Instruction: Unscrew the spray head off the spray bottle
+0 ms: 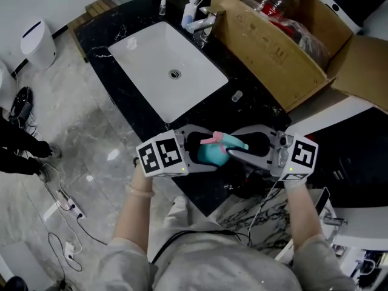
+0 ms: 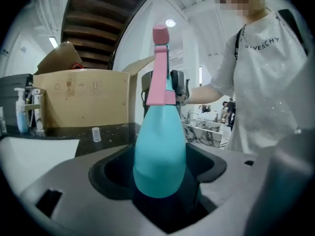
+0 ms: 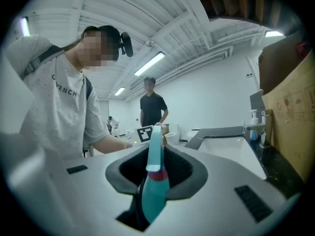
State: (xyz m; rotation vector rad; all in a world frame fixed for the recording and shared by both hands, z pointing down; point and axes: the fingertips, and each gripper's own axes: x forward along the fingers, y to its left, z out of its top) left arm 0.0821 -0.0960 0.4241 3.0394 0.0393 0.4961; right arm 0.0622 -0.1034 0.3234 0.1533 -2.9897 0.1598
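In the head view a teal spray bottle with a pink spray head lies level between my two grippers, over the black counter's front edge. My left gripper is shut on the bottle's round body; in the left gripper view the pink head stands beyond the jaws. My right gripper faces it from the right and is shut on the spray head's teal nozzle end, with a pink band just past the jaws. The bottle's neck is partly hidden by the jaws.
A white sink sits in the black counter, with a faucet and a pump bottle behind it. An open cardboard box stands at the right. A small clear cap lies on the counter. Cables trail on the floor.
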